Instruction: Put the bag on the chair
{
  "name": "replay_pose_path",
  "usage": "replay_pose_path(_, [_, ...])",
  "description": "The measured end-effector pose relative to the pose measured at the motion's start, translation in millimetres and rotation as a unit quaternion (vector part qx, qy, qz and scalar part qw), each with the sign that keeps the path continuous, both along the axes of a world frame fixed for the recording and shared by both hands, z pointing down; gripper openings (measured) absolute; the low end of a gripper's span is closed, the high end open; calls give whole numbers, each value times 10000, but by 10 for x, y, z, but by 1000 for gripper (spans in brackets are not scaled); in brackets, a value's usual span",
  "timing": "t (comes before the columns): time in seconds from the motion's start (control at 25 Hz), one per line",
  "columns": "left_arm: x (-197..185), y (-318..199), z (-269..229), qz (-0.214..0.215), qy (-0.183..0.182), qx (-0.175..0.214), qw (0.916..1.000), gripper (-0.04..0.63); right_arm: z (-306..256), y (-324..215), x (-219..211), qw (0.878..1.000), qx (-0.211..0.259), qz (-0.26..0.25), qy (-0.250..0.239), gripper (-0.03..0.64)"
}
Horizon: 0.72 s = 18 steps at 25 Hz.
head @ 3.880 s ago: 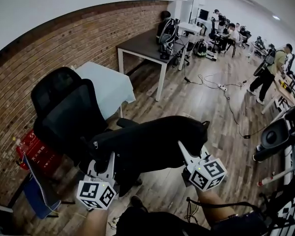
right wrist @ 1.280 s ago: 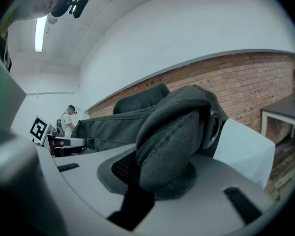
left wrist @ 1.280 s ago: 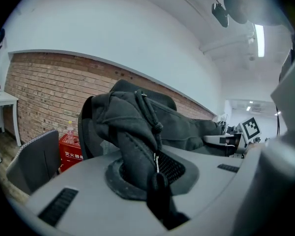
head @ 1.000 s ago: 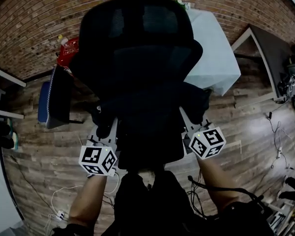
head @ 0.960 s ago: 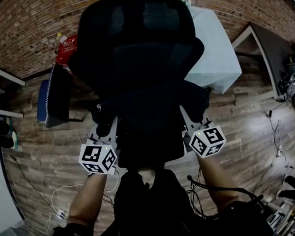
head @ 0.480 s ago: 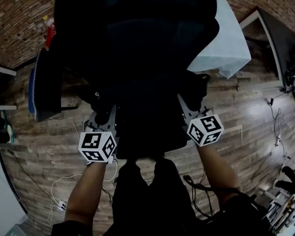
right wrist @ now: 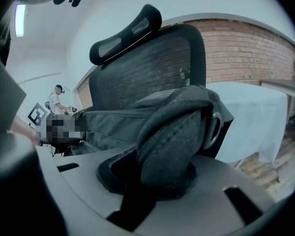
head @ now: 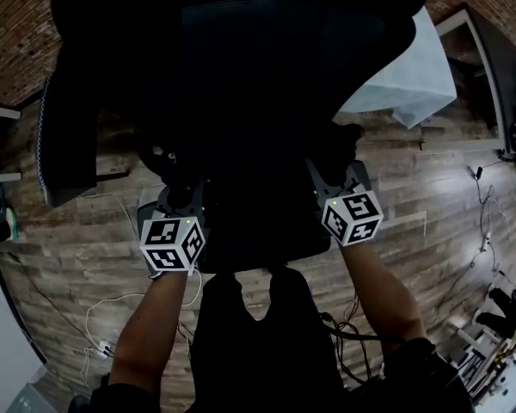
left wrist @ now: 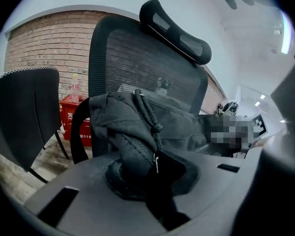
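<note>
The black bag (head: pixel 254 166) hangs stretched between my two grippers, right in front of the black mesh office chair (head: pixel 241 41). My left gripper (head: pixel 179 203) is shut on the bag's left end, a bunched fold with a drawstring cord (left wrist: pixel 132 141). My right gripper (head: pixel 331 177) is shut on the right end, a padded zippered corner (right wrist: pixel 174 136) with a metal ring. Both gripper views show the chair's mesh backrest (left wrist: pixel 137 65) and headrest (right wrist: pixel 125 31) close behind the bag. In the head view, black bag and black chair blend together, so whether the bag touches the seat is unclear.
A white-draped table (head: pixel 413 84) stands right of the chair. A second dark chair (head: pixel 64 144) is at the left, with a red box (left wrist: pixel 71 114) behind it by the brick wall. Cables (head: pixel 112 317) lie on the wooden floor. A person (right wrist: pixel 56 100) stands far off.
The chair has grown larger and nearer in the head view. Both grippers have carried the bag forward toward it, keeping their hold.
</note>
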<state>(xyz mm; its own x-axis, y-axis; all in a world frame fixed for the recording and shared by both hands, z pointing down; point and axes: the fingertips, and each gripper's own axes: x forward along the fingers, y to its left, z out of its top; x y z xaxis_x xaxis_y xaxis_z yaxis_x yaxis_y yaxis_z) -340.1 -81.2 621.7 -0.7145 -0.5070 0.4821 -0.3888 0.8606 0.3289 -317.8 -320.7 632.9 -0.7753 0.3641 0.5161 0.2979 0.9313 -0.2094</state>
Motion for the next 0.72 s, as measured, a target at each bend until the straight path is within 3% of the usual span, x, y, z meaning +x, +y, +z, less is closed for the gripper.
replay_pose_path(0.72, [-94, 56, 918, -306, 508, -292, 9978, 52, 942, 53, -123, 9993, 56, -62, 365, 83])
